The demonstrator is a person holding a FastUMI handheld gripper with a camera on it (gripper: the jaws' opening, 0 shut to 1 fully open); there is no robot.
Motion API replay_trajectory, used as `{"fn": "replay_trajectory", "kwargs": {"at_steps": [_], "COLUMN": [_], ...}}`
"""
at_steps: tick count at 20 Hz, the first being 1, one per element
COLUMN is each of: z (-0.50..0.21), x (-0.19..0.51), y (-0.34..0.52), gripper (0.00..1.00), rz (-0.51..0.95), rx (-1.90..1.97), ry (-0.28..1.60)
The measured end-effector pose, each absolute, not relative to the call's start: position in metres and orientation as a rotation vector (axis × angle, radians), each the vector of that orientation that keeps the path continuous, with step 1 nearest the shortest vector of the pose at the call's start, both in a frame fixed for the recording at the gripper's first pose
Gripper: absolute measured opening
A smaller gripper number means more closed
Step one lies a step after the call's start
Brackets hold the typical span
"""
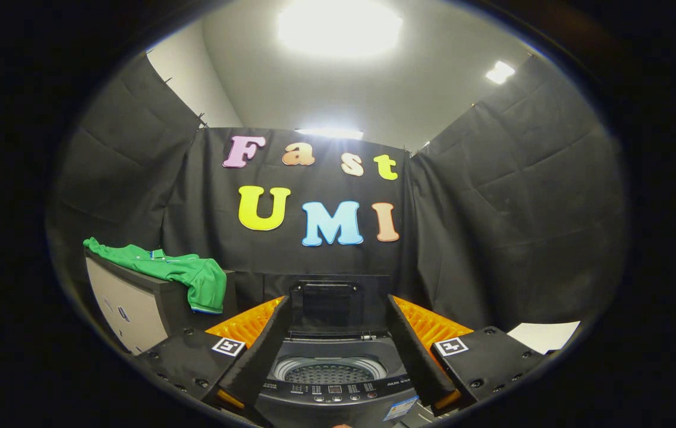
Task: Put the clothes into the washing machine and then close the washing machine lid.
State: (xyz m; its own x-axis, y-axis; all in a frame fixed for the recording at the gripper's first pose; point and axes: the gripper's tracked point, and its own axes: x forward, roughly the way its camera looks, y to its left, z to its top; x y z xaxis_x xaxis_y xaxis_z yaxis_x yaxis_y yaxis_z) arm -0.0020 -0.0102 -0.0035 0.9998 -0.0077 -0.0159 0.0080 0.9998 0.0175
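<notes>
We hold the tongs (335,351) spread wide, with nothing between the two fingers (257,356); each finger is a flat, slanted slab, and behind each sits a ribbed orange block and a square printed marker.

Between the fingers and just ahead of them stands the washer (338,392), a dark, smooth plastic top-loader. Its lid (326,306) stands upright at the far side, a flat dark panel with a rectangular frame. Below it the round drum (329,371) lies open to us: a pale ring around a perforated metal basket with a fine grid of holes. On the near edge runs a curved control panel (338,389) with small buttons and a little display, and a sticker (400,409) sits at its right corner.

The shirt (177,270) is to the left of the washer and well apart from the tongs. It is green, soft and crumpled, with a thin pale trim at the hem. It is draped over the top of a boxy cabinet (129,303) with a dark rim and a light, flat side; one part hangs down the cabinet's near right corner. Nothing lies between the shirt and the tongs.

Wrinkled black cloth (510,226) walls the booth on three sides. Above, bright ceiling lights (338,27) glare on a plain white ceiling. A pale surface (546,336) shows at the far right.
</notes>
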Motion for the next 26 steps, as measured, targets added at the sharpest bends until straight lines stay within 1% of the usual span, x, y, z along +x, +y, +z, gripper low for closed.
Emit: {"fn": "replay_trajectory", "kwargs": {"at_steps": [15, 21, 26], "z": [0.011, 0.039, 0.059], "x": [0.002, 0.016, 0.034], "y": [0.003, 0.03, 0.068], "gripper": [0.99, 0.99, 0.99], "rz": [0.024, 0.095, 0.188], "rx": [0.029, 0.055, 0.063], "ry": [0.006, 0.005, 0.029]}}
